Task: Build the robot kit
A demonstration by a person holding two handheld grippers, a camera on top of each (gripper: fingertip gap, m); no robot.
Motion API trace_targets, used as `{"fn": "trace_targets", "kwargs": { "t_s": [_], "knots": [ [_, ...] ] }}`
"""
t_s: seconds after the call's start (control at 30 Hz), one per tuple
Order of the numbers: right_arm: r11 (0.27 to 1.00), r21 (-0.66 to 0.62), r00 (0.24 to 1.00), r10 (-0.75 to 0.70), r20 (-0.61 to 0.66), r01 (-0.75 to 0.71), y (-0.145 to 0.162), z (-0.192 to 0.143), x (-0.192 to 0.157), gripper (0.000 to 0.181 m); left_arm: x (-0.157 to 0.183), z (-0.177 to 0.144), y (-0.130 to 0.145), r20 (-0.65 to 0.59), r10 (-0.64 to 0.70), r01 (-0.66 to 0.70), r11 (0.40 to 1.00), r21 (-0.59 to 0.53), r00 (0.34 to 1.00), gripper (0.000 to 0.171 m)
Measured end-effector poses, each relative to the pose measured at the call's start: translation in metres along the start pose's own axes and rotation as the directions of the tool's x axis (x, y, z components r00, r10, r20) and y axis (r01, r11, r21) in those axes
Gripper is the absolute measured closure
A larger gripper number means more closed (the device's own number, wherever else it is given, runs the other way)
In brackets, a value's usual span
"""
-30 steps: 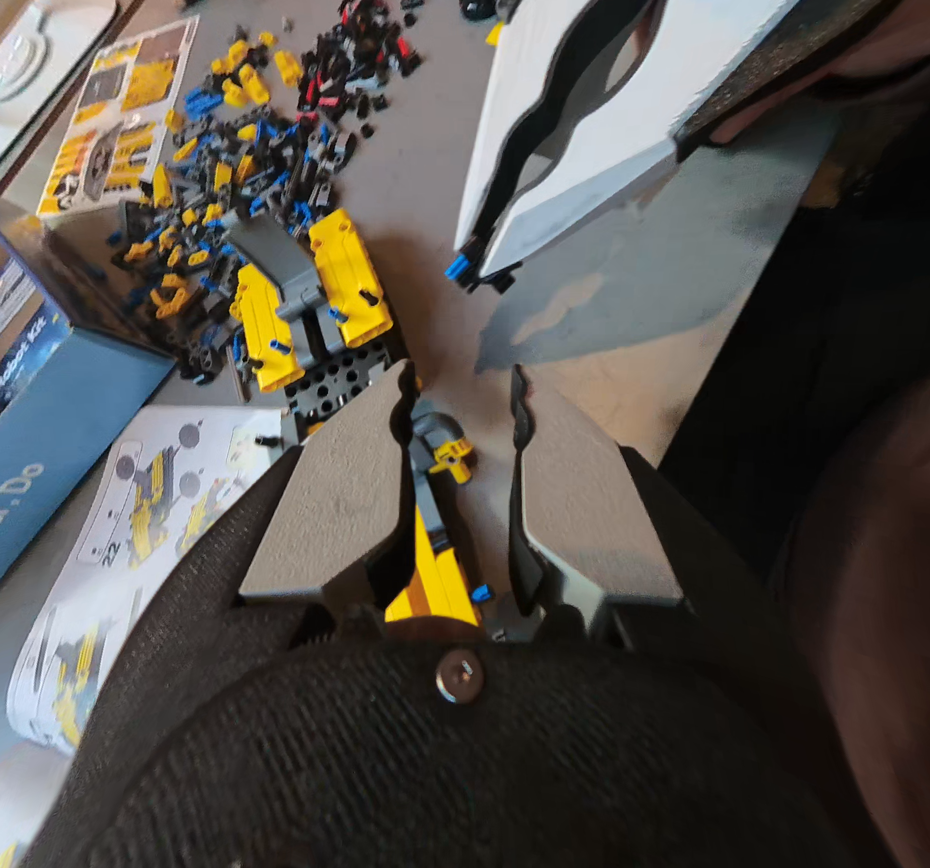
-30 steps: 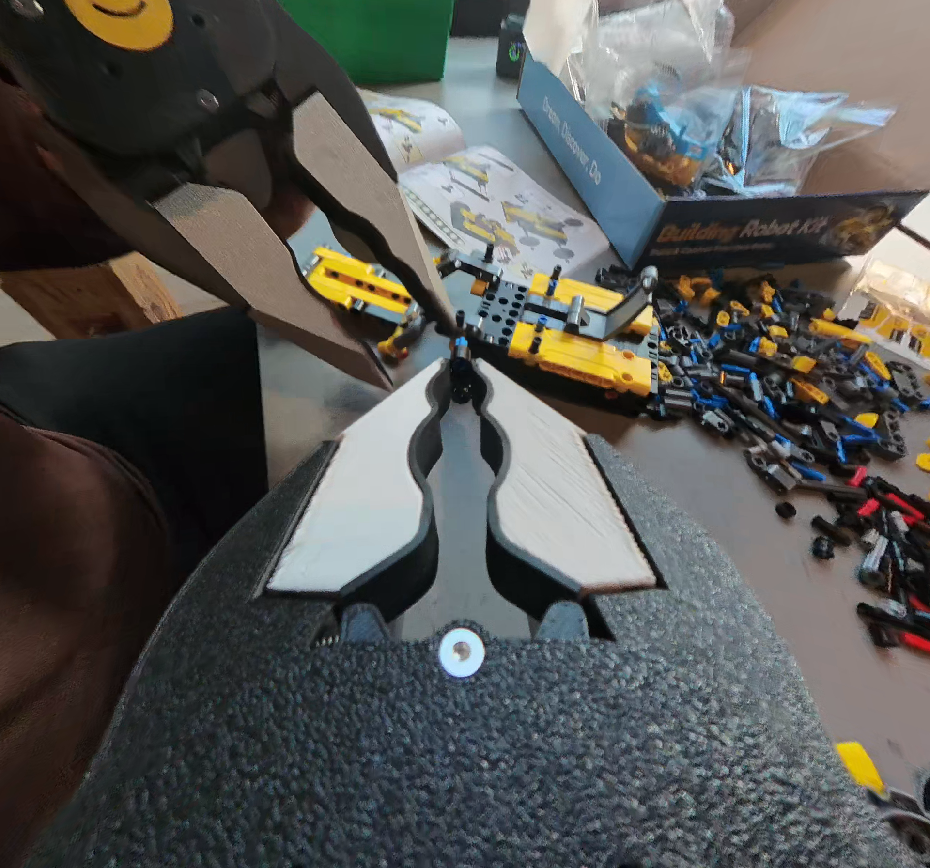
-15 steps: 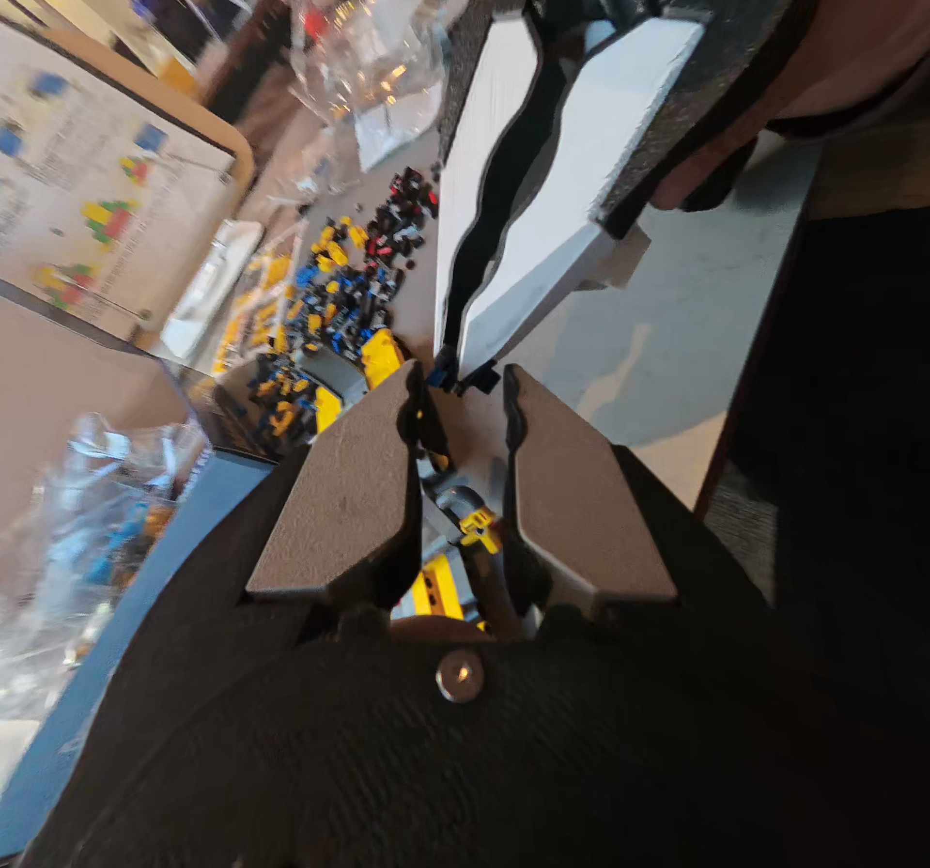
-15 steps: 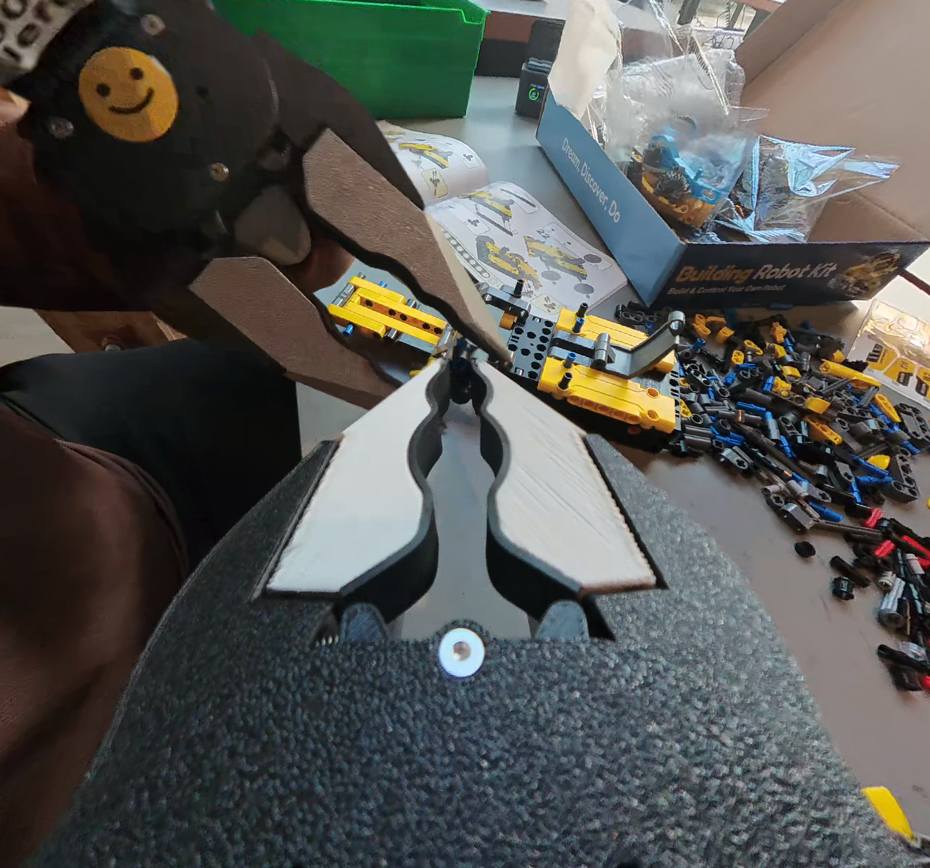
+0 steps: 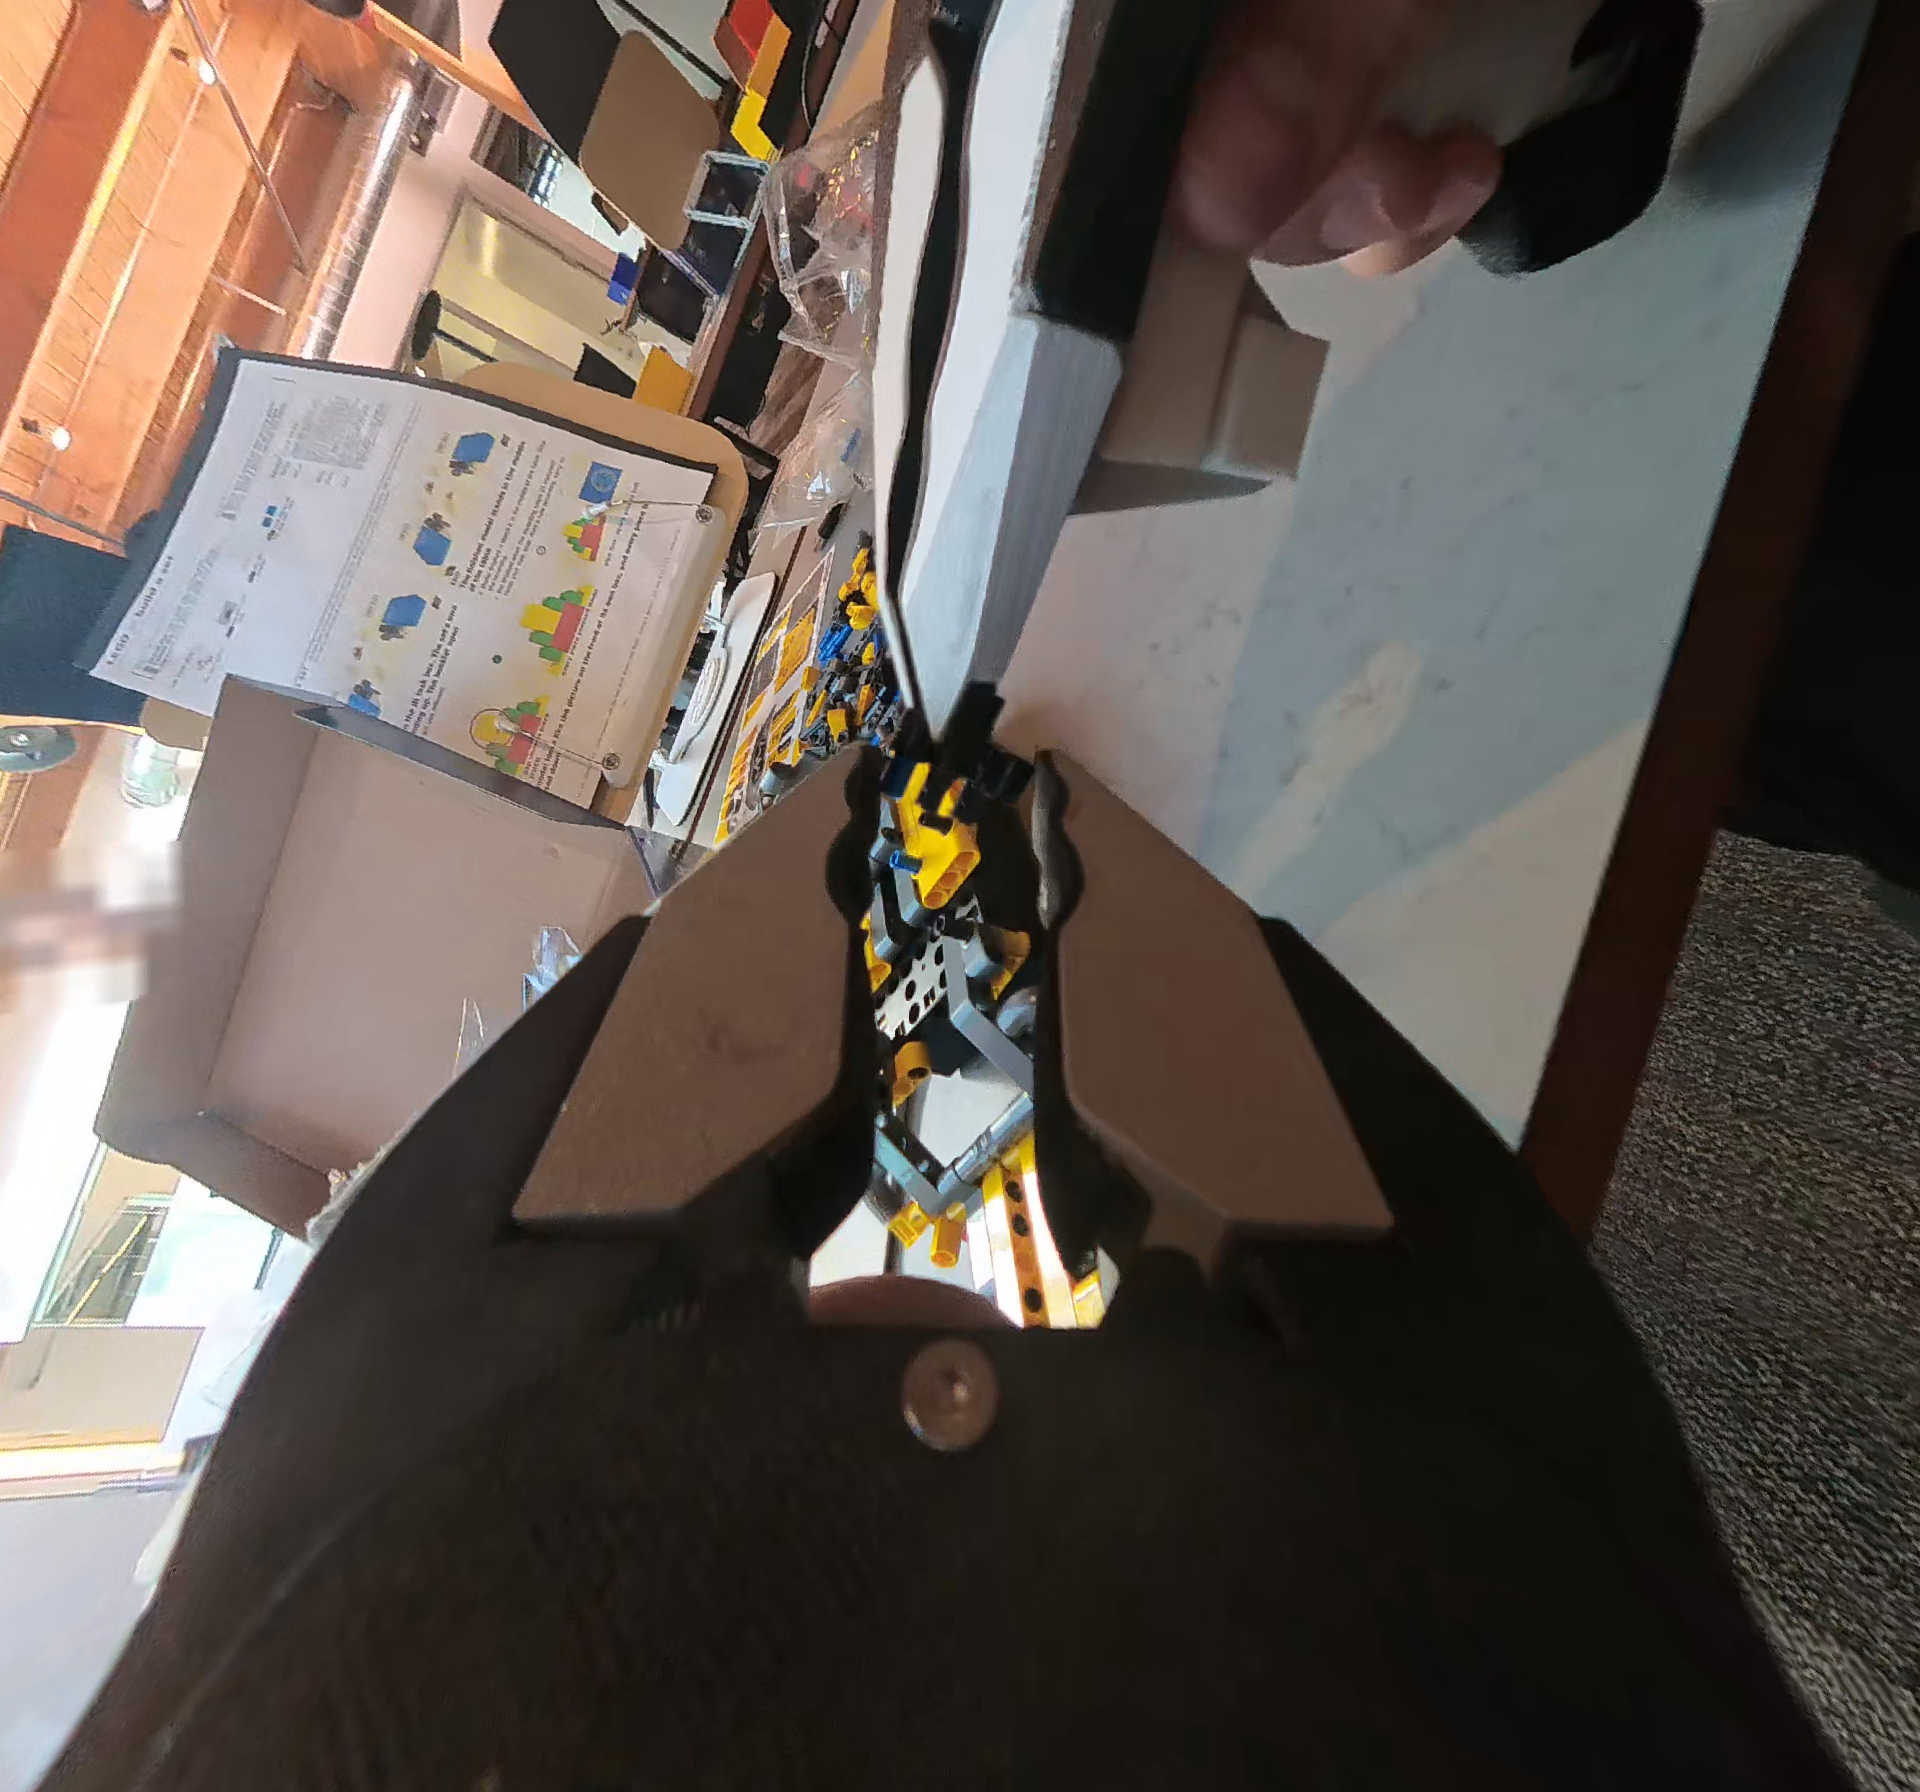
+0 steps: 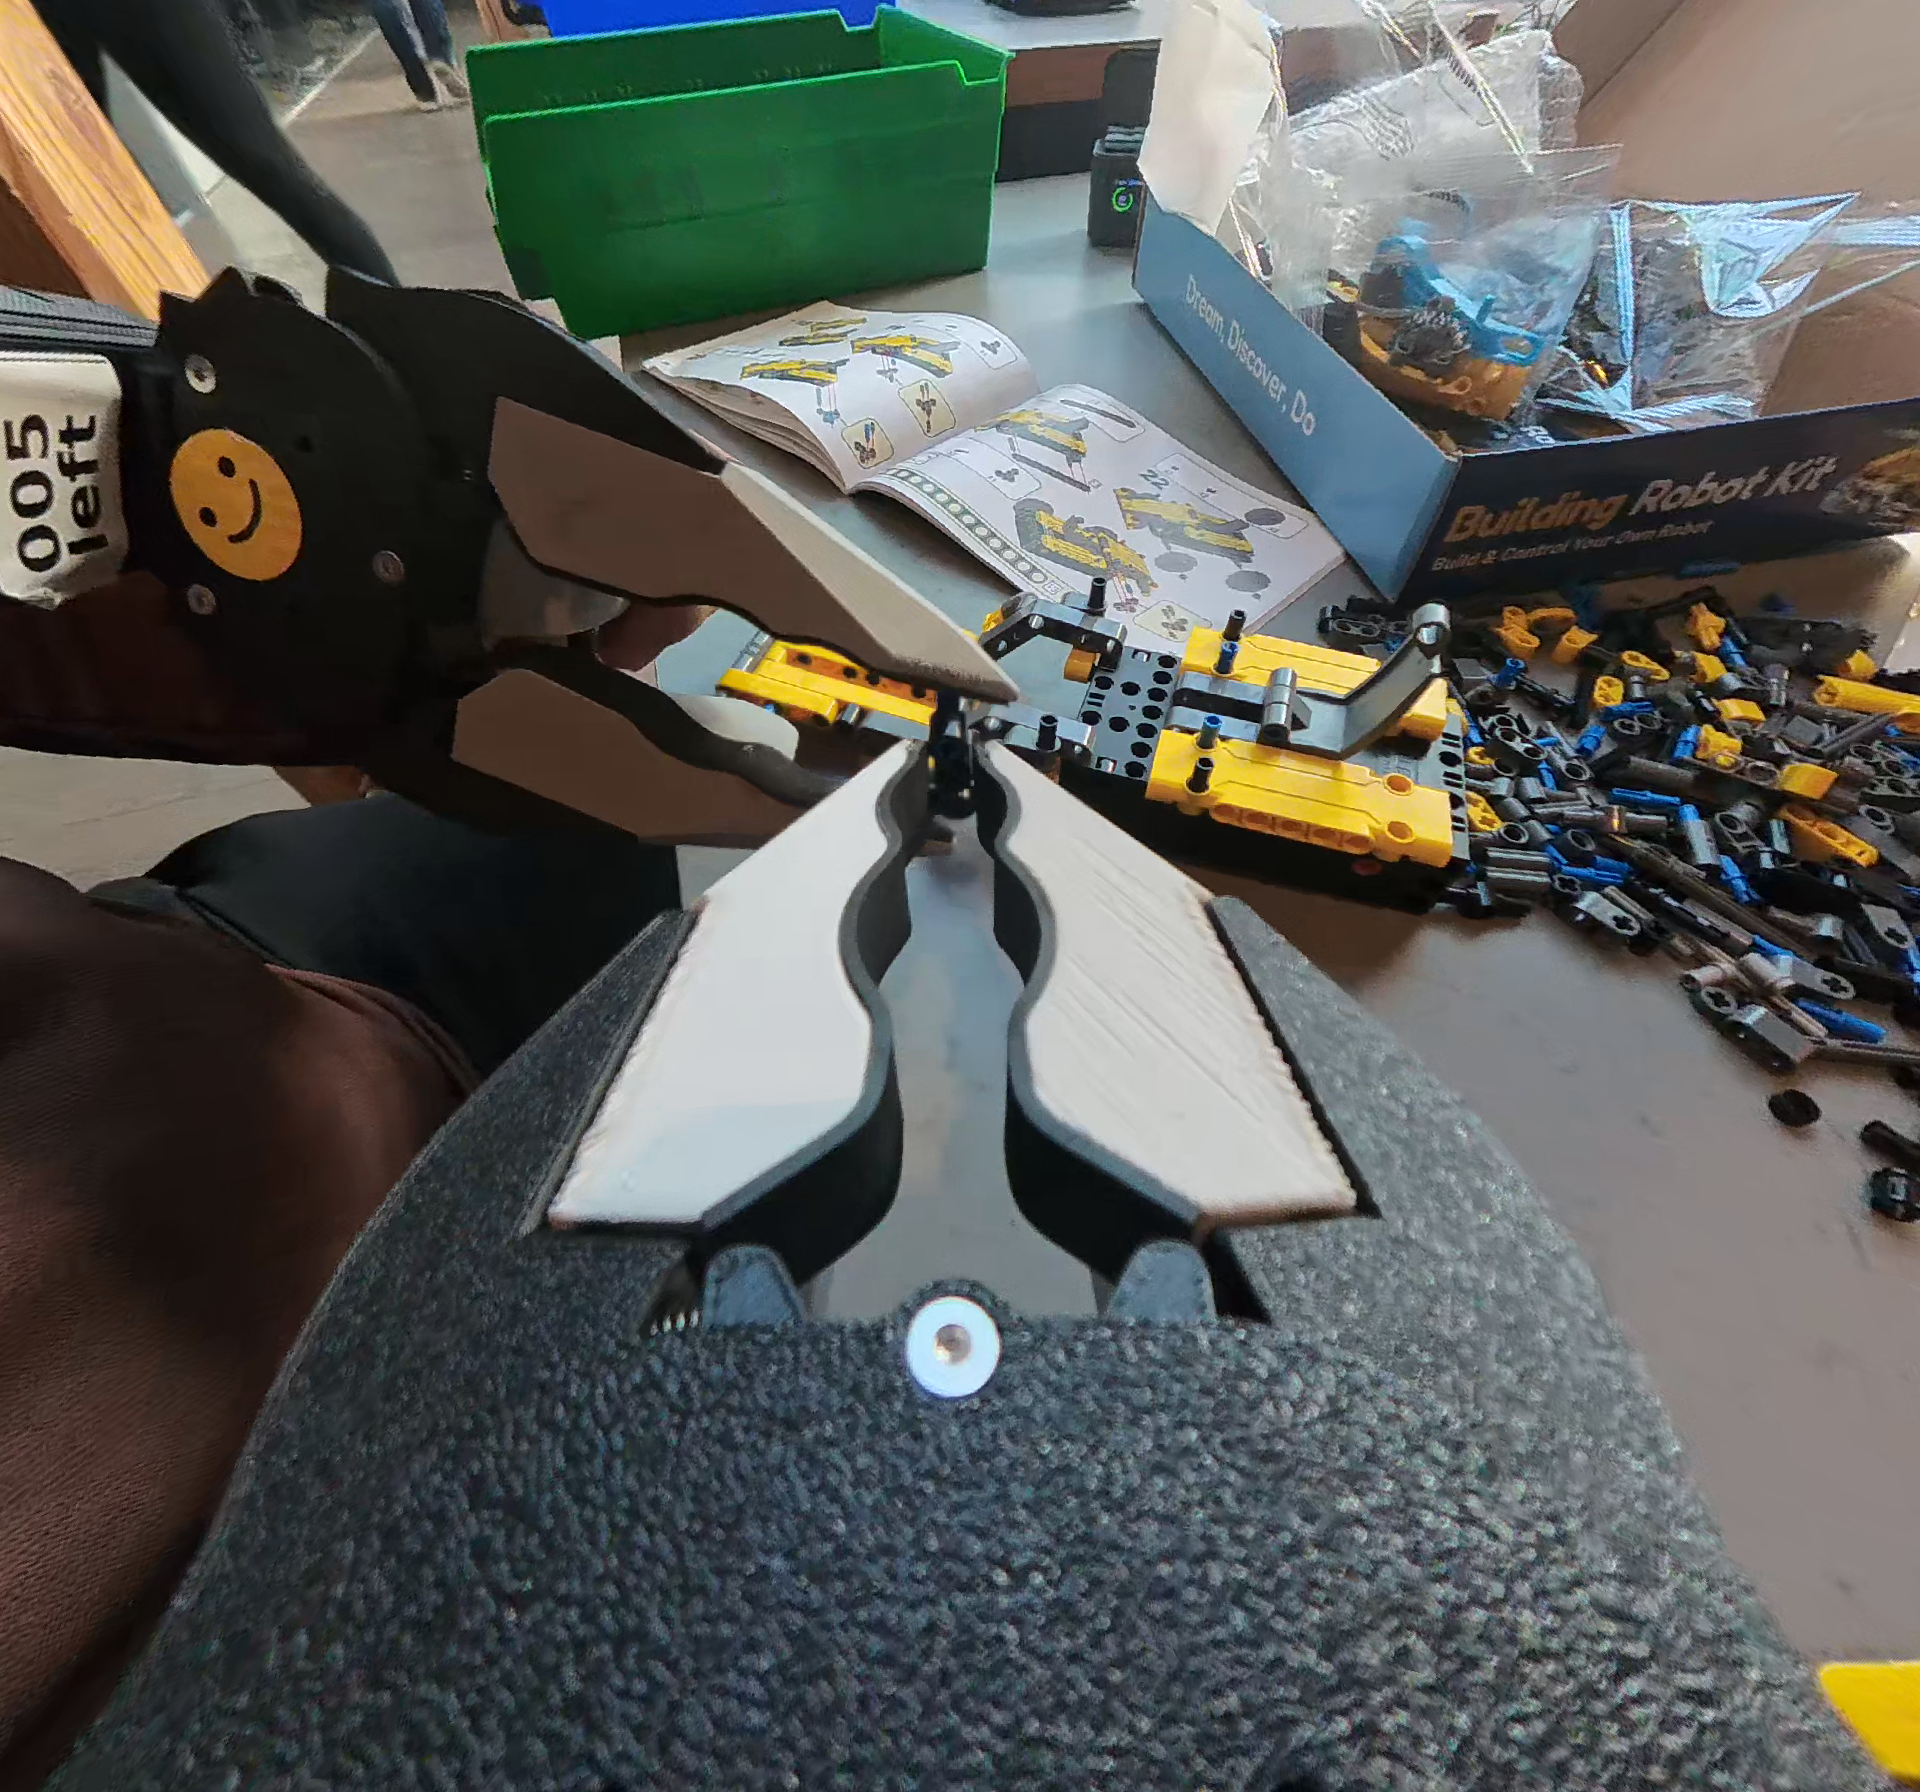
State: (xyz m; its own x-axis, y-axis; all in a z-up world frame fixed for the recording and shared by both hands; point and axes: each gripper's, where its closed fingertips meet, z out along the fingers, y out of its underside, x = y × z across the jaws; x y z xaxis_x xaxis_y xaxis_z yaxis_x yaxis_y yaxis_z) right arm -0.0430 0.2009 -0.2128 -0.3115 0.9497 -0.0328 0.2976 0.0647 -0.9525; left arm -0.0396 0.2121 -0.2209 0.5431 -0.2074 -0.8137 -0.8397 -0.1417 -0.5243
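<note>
The right gripper's point(image 6: 948, 774) jaws are nearly closed, their tips pinching a small black connector piece point(image 6: 948, 755) held above the grey table point(image 6: 1558, 1067). The left gripper's point(image 5: 945, 786) jaws stand partly open with a clear gap between the fingertips; in the left wrist view a yellow-and-grey brick assembly point(image 5: 930, 869) shows within that gap, but whether the fingers actually touch it cannot be told. In the right wrist view the left gripper point(image 6: 894, 703) comes in from the left, its upper finger tip just above the black connector piece, close to the right gripper's tips. In the left wrist view the right gripper point(image 5: 940, 703) reaches down from above, its tips with the black piece meeting the top of the yellow-and-grey brick assembly. Just beyond the tips in the right wrist view lies a larger yellow-and-black chassis build point(image 6: 1247, 734) on the table, with a grey curved lever at its right end. To its right spreads a loose pile of blue, black and yellow parts point(image 6: 1683, 807). Behind it lies an open instruction booklet point(image 6: 997, 454), with a blue kit box point(image 6: 1351, 412) full of clear plastic bags to the right and a green bin point(image 6: 738, 173) farther back.
</note>
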Motion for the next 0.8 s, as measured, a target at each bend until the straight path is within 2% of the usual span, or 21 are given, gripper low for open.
{"fn": "trace_targets", "kwargs": {
  "t_s": [0.1, 0.23, 0.43, 0.63, 0.8],
  "knots": [
    [1.0, 0.011, 1.0, 0.0, -0.017, 0.0, -0.003, -0.005, 0.004, 0.173, -0.003, 0.0, 0.002, 0.013, -0.001, 0.001, 1.0, 0.005, 1.0, 0.145],
    [1.0, -0.019, 1.0, 0.021, 0.003, -0.021, 0.003, -0.003, 0.003, 0.156, -0.003, -0.001, 0.002, 0.021, 0.011, -0.011, 1.0, 0.014, 1.0, 0.145],
    [0.998, -0.056, 0.999, 0.023, 0.046, -0.02, 0.011, 0.005, -0.006, 0.16, 0.006, -0.006, -0.005, 0.007, 0.049, -0.049, 0.998, 0.048, 0.999, 0.145],
    [0.99, -0.116, 0.992, 0.087, 0.09, -0.076, 0.023, 0.011, -0.013, 0.161, 0.015, -0.009, 0.0, -0.026, 0.119, -0.118, 0.993, 0.008, 0.993, 0.145],
    [0.992, -0.123, 0.997, 0.036, 0.069, -0.028, 0.02, 0.018, -0.015, 0.161, 0.012, -0.014, 0.007, -0.027, 0.078, -0.078, 0.997, -0.01, 0.997, 0.145]
  ]
}}
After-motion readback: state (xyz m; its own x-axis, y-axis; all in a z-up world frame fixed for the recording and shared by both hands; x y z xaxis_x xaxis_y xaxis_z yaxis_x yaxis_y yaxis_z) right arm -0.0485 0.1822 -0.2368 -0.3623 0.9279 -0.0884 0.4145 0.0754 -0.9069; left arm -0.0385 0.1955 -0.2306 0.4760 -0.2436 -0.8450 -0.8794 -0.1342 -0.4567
